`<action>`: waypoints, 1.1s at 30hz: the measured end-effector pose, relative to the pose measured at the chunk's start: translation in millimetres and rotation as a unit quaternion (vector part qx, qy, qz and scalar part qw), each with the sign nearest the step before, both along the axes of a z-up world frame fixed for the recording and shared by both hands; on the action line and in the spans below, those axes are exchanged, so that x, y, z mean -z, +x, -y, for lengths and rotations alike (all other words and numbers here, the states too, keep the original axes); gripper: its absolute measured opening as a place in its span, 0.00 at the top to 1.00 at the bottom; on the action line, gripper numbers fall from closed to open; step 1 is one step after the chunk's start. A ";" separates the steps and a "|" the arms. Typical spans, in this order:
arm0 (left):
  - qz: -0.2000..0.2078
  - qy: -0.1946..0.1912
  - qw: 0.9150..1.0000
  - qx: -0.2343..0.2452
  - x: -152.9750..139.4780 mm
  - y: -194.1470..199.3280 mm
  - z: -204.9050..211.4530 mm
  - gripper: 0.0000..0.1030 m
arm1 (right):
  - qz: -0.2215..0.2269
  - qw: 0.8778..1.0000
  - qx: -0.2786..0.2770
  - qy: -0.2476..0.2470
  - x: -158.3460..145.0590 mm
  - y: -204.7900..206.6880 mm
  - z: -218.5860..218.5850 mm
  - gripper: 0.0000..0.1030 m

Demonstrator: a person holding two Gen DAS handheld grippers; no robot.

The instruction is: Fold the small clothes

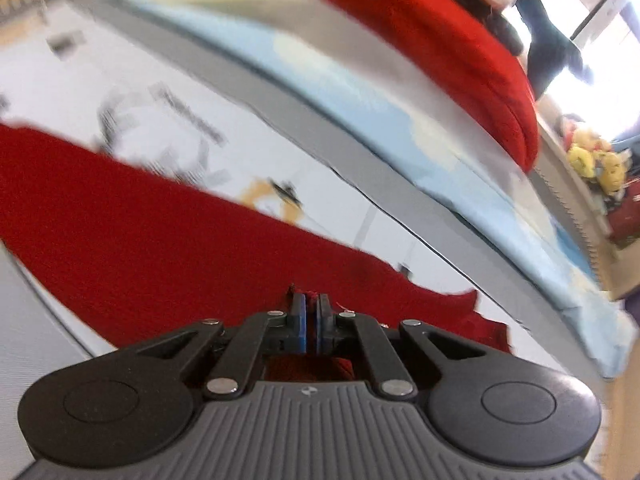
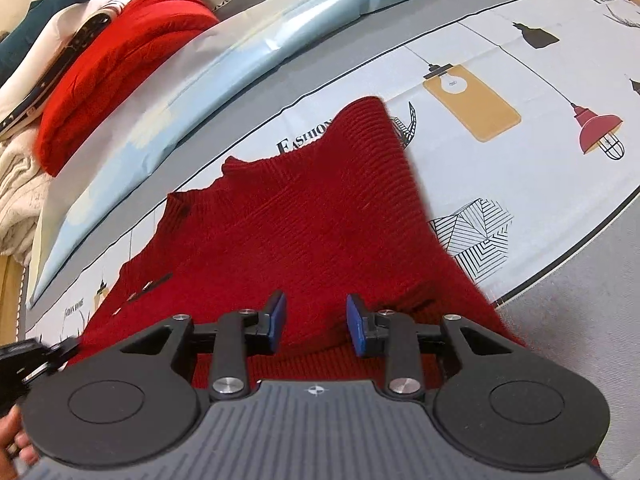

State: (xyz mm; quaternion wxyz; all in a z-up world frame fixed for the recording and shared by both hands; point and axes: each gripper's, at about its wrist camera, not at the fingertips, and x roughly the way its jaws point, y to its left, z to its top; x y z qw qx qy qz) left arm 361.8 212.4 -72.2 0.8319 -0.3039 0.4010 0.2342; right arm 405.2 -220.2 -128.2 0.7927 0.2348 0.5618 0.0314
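Observation:
A dark red knitted sweater [image 2: 320, 208] lies on a white printed cloth [image 2: 520, 168]. In the left wrist view, which is blurred, the sweater [image 1: 160, 232] spreads across the lower left. My left gripper [image 1: 311, 312] is shut on an edge of the sweater; red knit shows between and below its blue pads. My right gripper [image 2: 316, 324] is open just above the sweater's near hem, with the blue pads [image 2: 276, 320] apart and nothing between them. The left gripper also shows at the left edge of the right wrist view [image 2: 36, 356].
A pile of folded clothes sits at the far side: a bright red garment [image 2: 120, 64], white and dark items, a cream knit [image 2: 16, 192]. A light blue sheet [image 2: 200, 80] lies between the pile and the printed cloth. Grey table surface [image 2: 580, 320] lies to the right.

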 end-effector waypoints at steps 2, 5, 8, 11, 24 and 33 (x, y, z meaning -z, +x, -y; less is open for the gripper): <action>-0.036 0.007 0.999 -0.013 -0.6 -3.6 -1.1 0.95 | -0.002 1.000 0.005 -0.002 4.0 1.6 2.0 0.66; -0.045 0.031 0.998 0.014 0.0 -1.4 3.4 0.95 | -0.020 1.000 0.022 0.007 16.5 3.0 10.7 0.67; -0.022 0.057 0.997 0.049 -6.4 1.0 14.6 0.95 | -0.041 0.997 0.061 -0.007 31.9 4.7 25.1 0.67; -0.038 -0.009 0.993 0.114 14.1 12.8 16.9 0.90 | -0.066 0.994 0.091 0.001 45.7 4.6 37.7 0.67; -0.081 -0.036 0.994 0.062 23.2 -7.4 -49.9 0.79 | -0.044 0.996 0.079 -0.004 47.9 10.5 23.0 0.66; -0.107 -0.003 0.989 -0.097 20.7 -59.8 -177.2 0.63 | 0.017 0.999 0.002 -0.037 4.3 10.6 -6.3 0.60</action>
